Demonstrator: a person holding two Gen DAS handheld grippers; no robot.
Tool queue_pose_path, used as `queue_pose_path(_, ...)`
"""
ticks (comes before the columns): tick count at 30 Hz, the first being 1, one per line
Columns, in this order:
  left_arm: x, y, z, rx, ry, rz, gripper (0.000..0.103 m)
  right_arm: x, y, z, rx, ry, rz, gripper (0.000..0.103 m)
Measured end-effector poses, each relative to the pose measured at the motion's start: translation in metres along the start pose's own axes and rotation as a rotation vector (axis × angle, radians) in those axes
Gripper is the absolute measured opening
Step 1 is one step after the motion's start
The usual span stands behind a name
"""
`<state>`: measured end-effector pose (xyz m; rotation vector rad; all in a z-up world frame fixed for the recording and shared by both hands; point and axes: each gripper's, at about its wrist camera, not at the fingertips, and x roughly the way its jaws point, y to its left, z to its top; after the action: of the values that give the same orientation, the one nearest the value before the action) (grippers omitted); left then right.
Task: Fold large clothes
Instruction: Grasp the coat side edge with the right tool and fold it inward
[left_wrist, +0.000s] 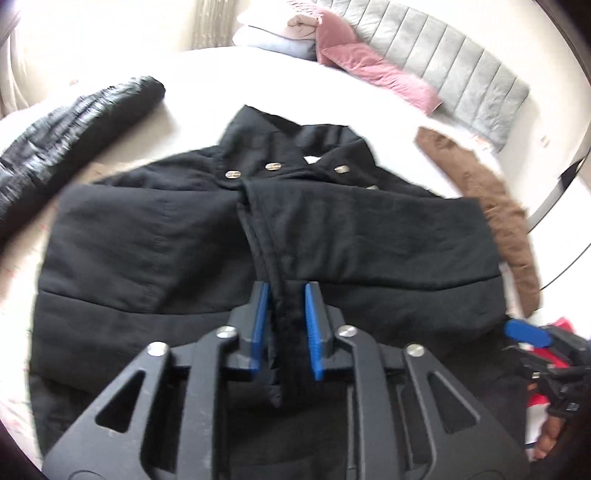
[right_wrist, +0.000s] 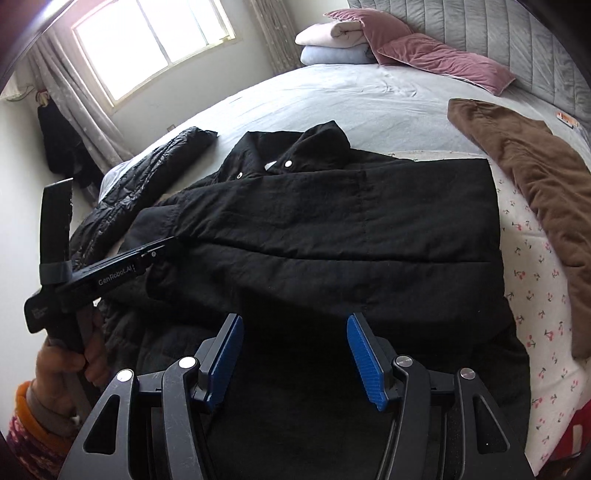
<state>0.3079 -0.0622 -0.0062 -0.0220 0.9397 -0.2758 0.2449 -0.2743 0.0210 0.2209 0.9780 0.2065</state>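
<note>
A large black jacket (left_wrist: 155, 236) with metal snaps lies flat on the bed, collar at the far end, both sleeves folded across its front. It also shows in the right wrist view (right_wrist: 332, 229). My left gripper (left_wrist: 287, 291) is shut on the cuff of the black sleeve, which runs between its blue pads. In the right wrist view the left gripper (right_wrist: 166, 245) reaches onto the jacket from the left. My right gripper (right_wrist: 294, 325) is open and empty, low over the jacket's near hem.
A shiny black puffer jacket (left_wrist: 62, 140) lies left of the jacket. A brown garment (right_wrist: 535, 177) lies to the right. Pink pillows (right_wrist: 424, 48), folded blankets (right_wrist: 332, 44) and a grey headboard (left_wrist: 461, 74) sit at the far end. A window (right_wrist: 147, 40) is beyond.
</note>
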Motion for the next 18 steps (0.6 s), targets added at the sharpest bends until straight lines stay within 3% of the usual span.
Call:
queue_pose_path(2, -0.003, 0.003, 0.0, 0.029, 0.023, 0.02, 0.035, 0.003, -0.005, -0.005, 0.002, -0.023, -0.01, 0.062)
queue_pose_path(4, -0.014, 0.007, -0.003, 0.021, 0.022, -0.011, 0.065, 0.005, -0.01, -0.005, 0.011, -0.019, -0.016, 0.065)
queue_pose_path(6, -0.031, 0.01, -0.012, 0.006, -0.011, -0.023, 0.077, 0.004, -0.013, -0.005, 0.005, -0.005, -0.028, 0.066)
queue_pose_path(13, -0.064, 0.019, -0.04, 0.023, 0.066, -0.033, 0.08, -0.019, -0.004, -0.019, -0.044, 0.001, -0.04, 0.075)
queue_pose_path(18, -0.104, 0.032, -0.073, 0.077, 0.108, -0.022, 0.084, -0.052, 0.013, -0.05, -0.168, 0.008, -0.079, 0.078)
